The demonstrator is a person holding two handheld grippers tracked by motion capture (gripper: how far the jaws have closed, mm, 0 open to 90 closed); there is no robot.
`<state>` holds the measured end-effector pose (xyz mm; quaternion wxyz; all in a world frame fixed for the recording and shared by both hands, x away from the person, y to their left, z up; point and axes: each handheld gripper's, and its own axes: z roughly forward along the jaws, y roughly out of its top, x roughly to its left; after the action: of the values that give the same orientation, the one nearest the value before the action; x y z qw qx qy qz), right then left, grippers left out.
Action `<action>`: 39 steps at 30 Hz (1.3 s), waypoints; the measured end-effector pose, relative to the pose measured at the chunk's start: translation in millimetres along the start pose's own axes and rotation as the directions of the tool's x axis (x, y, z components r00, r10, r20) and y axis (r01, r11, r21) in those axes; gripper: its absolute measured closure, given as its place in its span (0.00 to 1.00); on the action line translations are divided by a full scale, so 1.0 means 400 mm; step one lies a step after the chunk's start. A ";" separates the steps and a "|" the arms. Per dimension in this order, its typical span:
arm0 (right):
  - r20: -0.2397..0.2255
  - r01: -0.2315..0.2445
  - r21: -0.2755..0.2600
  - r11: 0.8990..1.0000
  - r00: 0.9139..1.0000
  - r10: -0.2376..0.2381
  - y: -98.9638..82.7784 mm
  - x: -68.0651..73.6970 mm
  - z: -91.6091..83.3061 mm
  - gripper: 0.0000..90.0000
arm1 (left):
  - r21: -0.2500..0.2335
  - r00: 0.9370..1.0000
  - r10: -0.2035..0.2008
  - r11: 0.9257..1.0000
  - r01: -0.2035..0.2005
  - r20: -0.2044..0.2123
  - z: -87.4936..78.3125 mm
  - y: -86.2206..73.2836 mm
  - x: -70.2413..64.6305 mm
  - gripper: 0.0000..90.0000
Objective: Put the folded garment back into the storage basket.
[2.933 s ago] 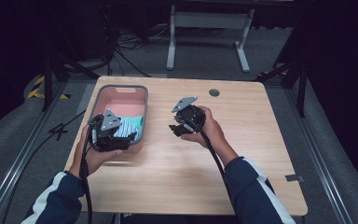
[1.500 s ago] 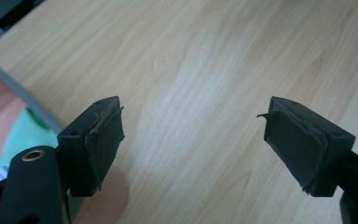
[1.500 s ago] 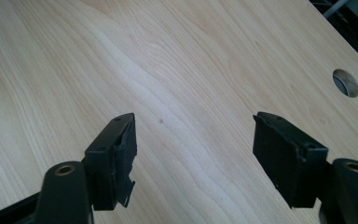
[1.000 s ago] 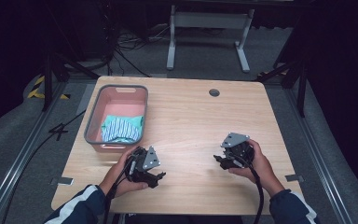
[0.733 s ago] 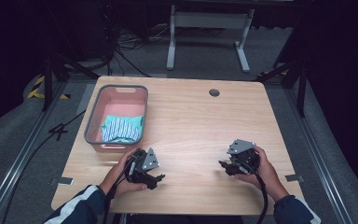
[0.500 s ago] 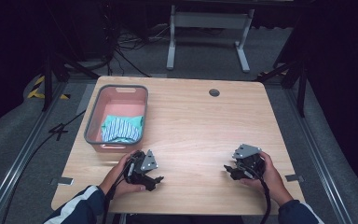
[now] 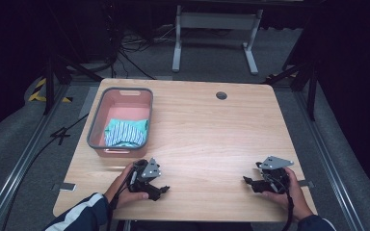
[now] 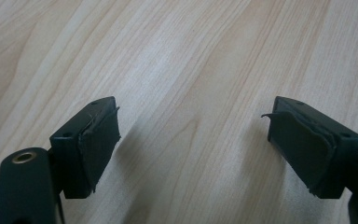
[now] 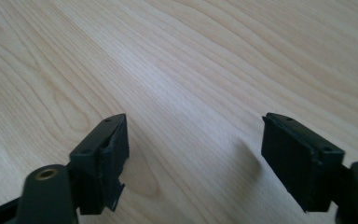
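The left gripper sits low over the near edge of the wooden tabletop, held in the person's left hand, with its jaws spread wide and nothing between them; in the left gripper view the left gripper frames only bare wood grain between its two black pads. Well off to its right, the right gripper rests at about the same nearness to the person, held in the right hand, its grey three-cornered plate on top and its jaws pointing back toward the left gripper. In the right gripper view the right gripper is likewise spread apart and empty, with plain wood beneath. Just beyond the left gripper, a little to its left, stands a pink basket with a grey rim, and inside it, at the end nearer the gripper, lies a folded striped cloth in blue-green and white. Far beyond both grippers a small dark round hole marks the tabletop.
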<state>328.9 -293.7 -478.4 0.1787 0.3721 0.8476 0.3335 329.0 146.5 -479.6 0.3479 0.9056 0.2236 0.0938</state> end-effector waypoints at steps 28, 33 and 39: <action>-0.007 -0.078 -0.050 0.996 0.997 0.077 -0.036 -0.023 -0.004 0.17 | -0.013 0.999 -0.014 1.000 0.015 0.031 0.012 -0.002 0.011 0.11; -0.007 -0.077 -0.050 0.996 0.997 0.077 -0.036 -0.023 -0.004 0.17 | -0.011 0.999 -0.013 1.000 0.014 0.034 0.013 -0.001 0.011 0.11; -0.005 -0.083 -0.052 0.995 0.997 0.083 -0.036 -0.021 -0.005 0.17 | -0.010 0.999 -0.012 1.000 0.013 0.034 0.013 -0.001 0.011 0.11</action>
<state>326.1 -308.1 -486.7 0.1732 0.4020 0.8225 0.3630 334.4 145.9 -483.5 0.3571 0.9038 0.2228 0.0773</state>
